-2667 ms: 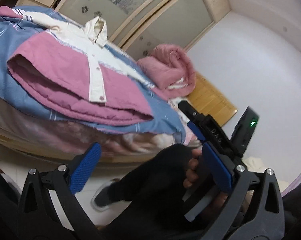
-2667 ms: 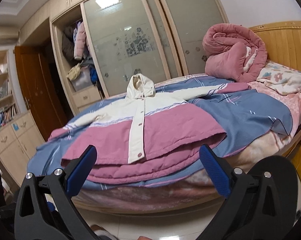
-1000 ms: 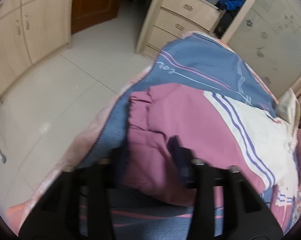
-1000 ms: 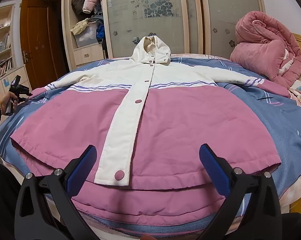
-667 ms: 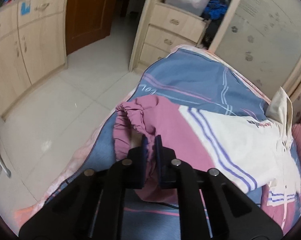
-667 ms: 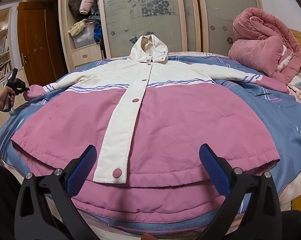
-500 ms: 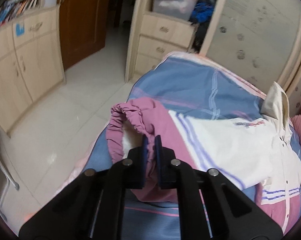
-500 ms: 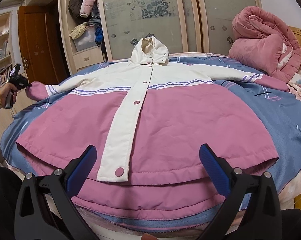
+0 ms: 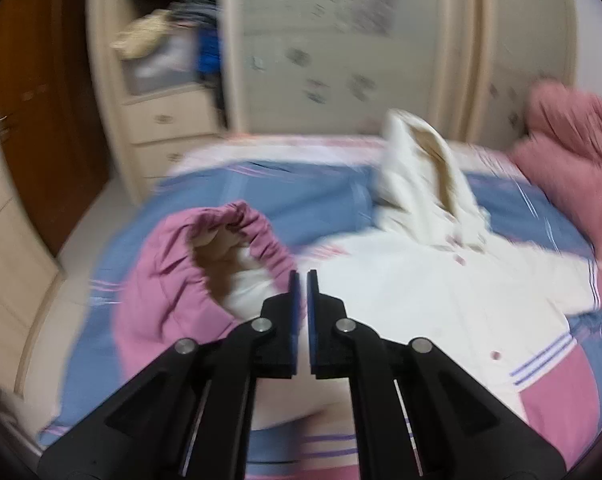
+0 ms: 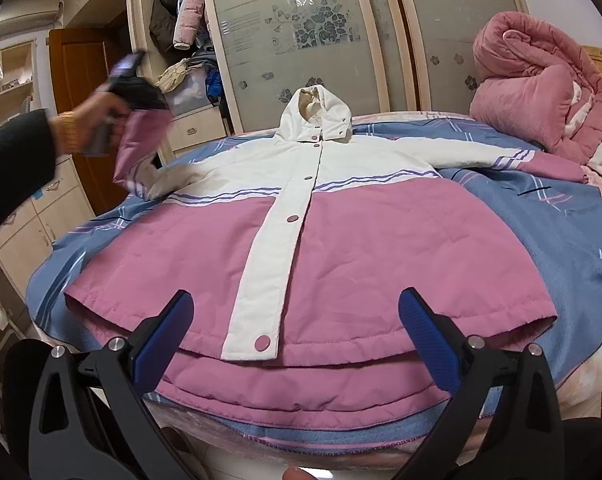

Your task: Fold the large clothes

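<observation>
A pink and white hooded jacket point(image 10: 341, 240) lies face up on the bed, hood point(image 10: 317, 114) toward the wardrobe. My left gripper point(image 9: 301, 276) is shut on the pink cuff of the jacket's left sleeve point(image 9: 241, 224) and holds it lifted above the bed. In the right wrist view the left gripper point(image 10: 137, 88) and the raised sleeve point(image 10: 141, 140) show at the far left. My right gripper point(image 10: 295, 320) is open and empty, just in front of the jacket's hem point(image 10: 341, 344). The other sleeve point(image 10: 521, 160) lies flat to the right.
A blue striped bedcover point(image 10: 561, 232) lies under the jacket. A rolled pink quilt point(image 10: 541, 96) sits at the headboard on the right. A wardrobe with sliding doors point(image 10: 321, 20), drawers point(image 10: 193, 128) and a brown door point(image 10: 73, 100) stand behind the bed.
My left gripper closed on the sleeve cuff, lifted it off the bed and swung it inward toward the jacket's body. My right gripper stayed open near the hem.
</observation>
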`<state>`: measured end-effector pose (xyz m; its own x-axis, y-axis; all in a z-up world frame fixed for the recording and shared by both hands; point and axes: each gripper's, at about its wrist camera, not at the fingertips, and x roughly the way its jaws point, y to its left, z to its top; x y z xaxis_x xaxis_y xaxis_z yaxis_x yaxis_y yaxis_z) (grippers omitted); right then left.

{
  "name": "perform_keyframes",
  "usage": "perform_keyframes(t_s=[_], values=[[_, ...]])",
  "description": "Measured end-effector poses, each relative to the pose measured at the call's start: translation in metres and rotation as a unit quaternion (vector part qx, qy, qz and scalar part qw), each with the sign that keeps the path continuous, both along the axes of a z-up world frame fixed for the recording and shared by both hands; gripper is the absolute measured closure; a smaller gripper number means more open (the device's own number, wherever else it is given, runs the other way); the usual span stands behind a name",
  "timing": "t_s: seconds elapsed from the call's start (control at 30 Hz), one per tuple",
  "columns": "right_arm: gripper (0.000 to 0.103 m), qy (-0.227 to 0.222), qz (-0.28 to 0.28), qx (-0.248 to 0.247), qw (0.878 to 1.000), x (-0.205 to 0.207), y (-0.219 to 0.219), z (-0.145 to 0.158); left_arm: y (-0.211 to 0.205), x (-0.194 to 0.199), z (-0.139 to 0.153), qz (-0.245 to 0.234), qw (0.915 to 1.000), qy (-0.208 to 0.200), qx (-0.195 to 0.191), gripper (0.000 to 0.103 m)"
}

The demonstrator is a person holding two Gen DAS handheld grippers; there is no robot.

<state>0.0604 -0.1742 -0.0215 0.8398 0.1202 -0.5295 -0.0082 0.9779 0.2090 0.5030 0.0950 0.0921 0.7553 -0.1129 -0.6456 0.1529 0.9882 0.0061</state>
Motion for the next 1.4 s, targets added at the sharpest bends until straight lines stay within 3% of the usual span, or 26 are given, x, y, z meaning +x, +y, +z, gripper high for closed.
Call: perform_keyframes(t_s=[0.07, 0.13, 0.17, 0.2, 0.23, 0.3, 0.37, 0.53, 0.67, 0.8, 0.93, 1.0, 1.1, 1.23, 1.4], values=[[0.001, 0.000, 0.002, -0.003, 1.000, -0.001, 0.001, 0.001, -0.041, 0.013, -0.037, -0.018, 0.9992, 0.035, 0.000, 0.101], [0.001, 0.001, 0.005, -0.006, 1.000, -0.002, 0.001, 0.001, -0.069, 0.022, -0.080, -0.016, 0.9976, 0.066, 0.012, 0.088], [0.001, 0.003, 0.005, -0.007, 1.000, -0.003, 0.001, 0.001, -0.079, 0.023, -0.102, -0.021, 0.9963, 0.082, 0.016, 0.072], [0.001, 0.005, 0.003, -0.009, 1.000, -0.003, 0.000, 0.001, -0.084, 0.023, -0.112, -0.022, 0.9958, 0.087, 0.017, 0.030], [0.001, 0.008, 0.002, -0.011, 1.000, -0.003, -0.001, 0.000, -0.091, 0.017, -0.126, -0.027, 0.9960, 0.082, 0.022, 0.021], [0.001, 0.010, 0.002, -0.012, 1.000, -0.002, -0.004, -0.001, -0.101, 0.001, -0.136, -0.033, 0.9970, 0.064, 0.028, 0.021], [0.001, 0.009, -0.003, -0.012, 1.000, -0.003, -0.007, -0.002, -0.096, -0.021, -0.133, -0.034, 0.9982, 0.049, -0.001, 0.019], [0.001, 0.004, -0.020, -0.004, 1.000, -0.003, -0.017, -0.001, -0.089, -0.129, -0.082, -0.047, 0.9963, -0.072, 0.012, 0.002], [0.001, -0.001, -0.029, -0.006, 1.000, -0.004, -0.020, -0.002, -0.079, -0.229, -0.049, -0.028, 0.9913, -0.128, 0.019, 0.002], [0.001, -0.003, -0.036, -0.016, 0.999, -0.003, -0.022, -0.007, -0.064, -0.294, -0.049, -0.032, 0.9932, -0.112, 0.009, 0.002], [0.001, -0.023, -0.047, -0.022, 0.998, -0.008, -0.022, -0.009, -0.049, -0.338, -0.072, 0.015, 0.9958, -0.090, -0.007, 0.002], [0.001, -0.034, -0.053, -0.027, 0.998, -0.009, -0.021, -0.008, -0.043, -0.353, -0.084, 0.015, 0.9965, -0.079, -0.023, 0.002], [0.001, -0.042, -0.059, -0.026, 0.997, -0.010, -0.020, -0.008, -0.035, -0.362, -0.099, 0.018, 0.9964, -0.072, -0.042, 0.002], [0.001, -0.034, -0.059, -0.030, 0.997, -0.004, -0.017, -0.012, -0.037, -0.365, -0.113, 0.025, 0.9964, -0.077, -0.023, 0.002], [0.001, -0.031, -0.059, -0.042, 0.997, 0.001, -0.012, -0.016, -0.038, -0.361, -0.116, 0.016, 0.9970, -0.070, -0.027, 0.002]])
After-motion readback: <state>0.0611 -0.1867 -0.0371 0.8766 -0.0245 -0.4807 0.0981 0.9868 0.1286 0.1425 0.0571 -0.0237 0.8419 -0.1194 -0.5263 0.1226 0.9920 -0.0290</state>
